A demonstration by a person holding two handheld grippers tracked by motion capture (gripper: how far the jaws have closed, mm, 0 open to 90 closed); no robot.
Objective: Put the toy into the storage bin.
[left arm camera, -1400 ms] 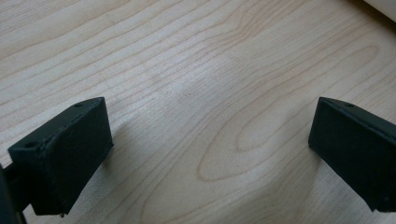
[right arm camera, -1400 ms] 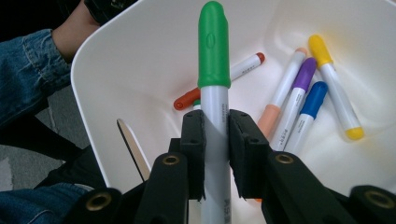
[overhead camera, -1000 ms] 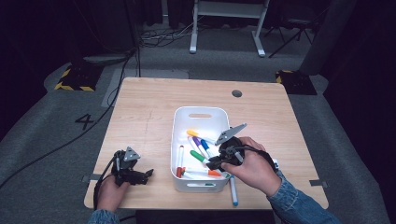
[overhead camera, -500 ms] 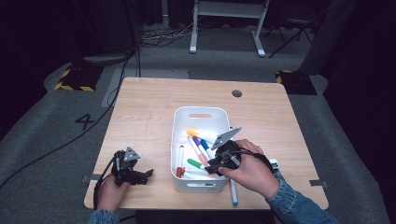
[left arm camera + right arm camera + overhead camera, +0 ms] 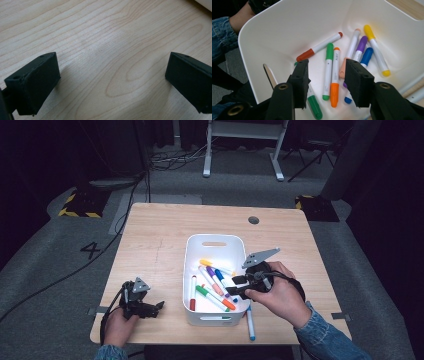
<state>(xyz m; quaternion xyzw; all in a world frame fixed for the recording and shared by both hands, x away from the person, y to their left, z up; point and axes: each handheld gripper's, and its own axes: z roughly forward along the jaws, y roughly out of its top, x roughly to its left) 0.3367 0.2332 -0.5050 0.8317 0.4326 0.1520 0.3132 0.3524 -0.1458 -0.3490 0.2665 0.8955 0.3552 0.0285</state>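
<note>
High view shows our right gripper (image 5: pixel 239 287), jaws just opening and empty, over the bin (image 5: pixel 192 257) of markers (image 5: pixel 216 281), left gripper (image 5: pixel 150 307) open; rising carelessly, we could snag the rim.

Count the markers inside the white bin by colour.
red marker: 1
green markers: 2
orange marker: 1
peach marker: 1
purple marker: 1
blue marker: 1
yellow marker: 1
Total: 8 in the white bin
</note>
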